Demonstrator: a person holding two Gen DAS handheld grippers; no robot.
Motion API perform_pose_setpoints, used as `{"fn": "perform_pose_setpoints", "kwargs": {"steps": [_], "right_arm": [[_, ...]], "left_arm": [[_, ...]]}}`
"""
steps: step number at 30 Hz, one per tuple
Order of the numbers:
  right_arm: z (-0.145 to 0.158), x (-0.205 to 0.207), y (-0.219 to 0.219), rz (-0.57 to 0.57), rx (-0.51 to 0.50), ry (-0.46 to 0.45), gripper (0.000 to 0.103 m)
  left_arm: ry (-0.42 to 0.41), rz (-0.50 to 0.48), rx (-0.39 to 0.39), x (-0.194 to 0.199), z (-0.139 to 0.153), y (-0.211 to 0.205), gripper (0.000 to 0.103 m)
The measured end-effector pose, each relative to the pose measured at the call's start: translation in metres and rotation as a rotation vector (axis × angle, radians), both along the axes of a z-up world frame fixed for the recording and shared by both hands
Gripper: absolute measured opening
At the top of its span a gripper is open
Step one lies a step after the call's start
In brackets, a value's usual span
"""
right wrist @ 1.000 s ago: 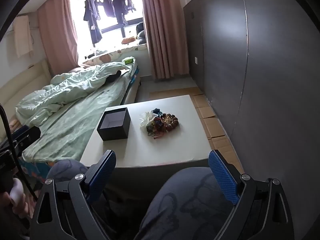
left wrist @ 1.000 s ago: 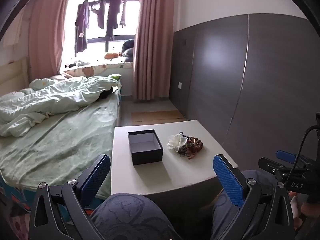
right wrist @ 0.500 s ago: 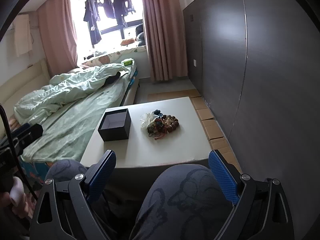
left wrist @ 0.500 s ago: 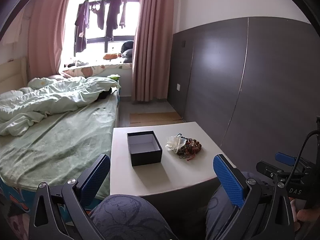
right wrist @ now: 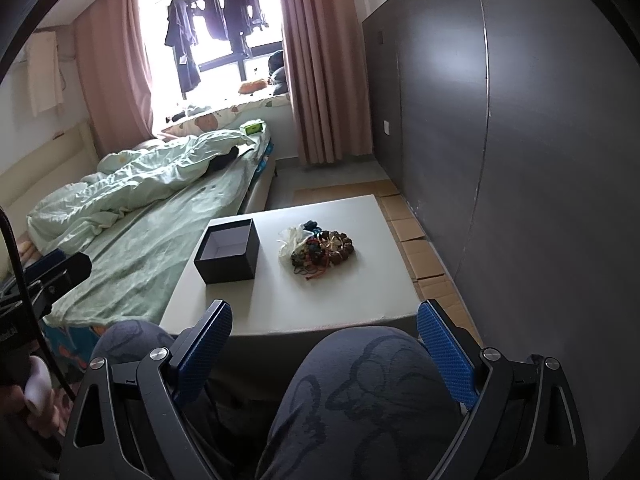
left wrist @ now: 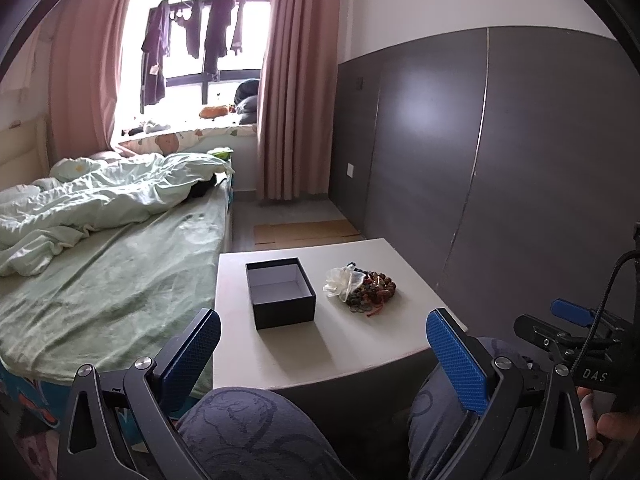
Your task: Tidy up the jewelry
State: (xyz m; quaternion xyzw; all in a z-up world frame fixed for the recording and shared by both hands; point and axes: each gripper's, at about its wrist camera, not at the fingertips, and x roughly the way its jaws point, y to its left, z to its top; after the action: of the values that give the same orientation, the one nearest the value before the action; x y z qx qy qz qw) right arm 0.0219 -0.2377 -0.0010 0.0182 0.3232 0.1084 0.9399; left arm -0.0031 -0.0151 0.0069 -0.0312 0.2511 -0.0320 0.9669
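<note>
An open, empty black box [left wrist: 280,292] [right wrist: 230,250] stands on a white table [left wrist: 360,344] [right wrist: 340,296]. To its right lies a pile of jewelry [left wrist: 362,288] [right wrist: 318,248]: bead bracelets, cords and a white piece. My left gripper [left wrist: 320,344] is open and empty, held back over the person's knees, short of the table's near edge. My right gripper [right wrist: 324,340] is also open and empty, above the knees near the table's front edge.
A bed with green sheets [left wrist: 100,264] [right wrist: 140,232] runs along the table's left side. A dark panelled wall [left wrist: 500,168] [right wrist: 520,140] stands to the right. Cardboard sheets [right wrist: 416,236] cover the floor beside and behind the table. The person's knees [right wrist: 360,392] are below both grippers.
Both grippers have risen and tilted slightly, so the table sits a little lower in view. Both stay open and empty. Nothing on the table has moved.
</note>
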Motion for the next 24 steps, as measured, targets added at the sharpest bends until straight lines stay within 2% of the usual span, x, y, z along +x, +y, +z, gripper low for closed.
{"fn": "perform_pose_setpoints", "kwargs": {"steps": [24], "right_arm": [[0.0061, -0.0065, -0.0108, -0.012, 0.004, -0.008, 0.094]], "left_arm": [[-0.020, -0.006, -0.014, -0.0076, -0.0029, 0.0004, 0.103]]}}
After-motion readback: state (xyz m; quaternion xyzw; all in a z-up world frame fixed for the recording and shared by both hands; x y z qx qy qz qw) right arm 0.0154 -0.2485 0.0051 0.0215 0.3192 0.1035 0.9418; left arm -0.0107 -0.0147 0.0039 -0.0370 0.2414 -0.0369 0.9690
